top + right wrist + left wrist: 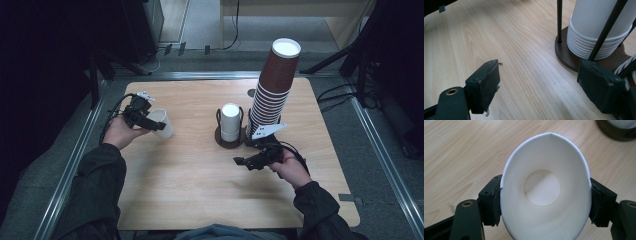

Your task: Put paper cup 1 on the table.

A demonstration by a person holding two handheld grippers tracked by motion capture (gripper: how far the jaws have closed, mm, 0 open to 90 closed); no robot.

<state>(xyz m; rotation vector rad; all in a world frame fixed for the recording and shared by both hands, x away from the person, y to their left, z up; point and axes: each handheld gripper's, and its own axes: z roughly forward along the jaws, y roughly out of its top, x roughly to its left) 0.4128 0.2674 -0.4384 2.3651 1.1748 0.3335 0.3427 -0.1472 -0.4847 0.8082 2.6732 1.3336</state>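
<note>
A white paper cup [163, 123] lies on its side between the jaws of my left gripper [156, 125] at the table's left. In the left gripper view the cup [544, 165] opens toward the camera, its rim squeezed into an oval by the pads [490, 202] of the left gripper [545, 203]. My right gripper [241, 162] hovers at centre right, open, nothing between its jaws. In the right gripper view the right gripper [539, 82] points at bare wood beside a stack of white cups [599, 30] in a wire holder [565, 53].
The holder with white cups [230, 122] stands mid-table. A tall leaning stack of brown cups [272, 85] rises just right of it. The wooden table [200, 190] has open room in front and at the left. Cables and dark stands surround the table.
</note>
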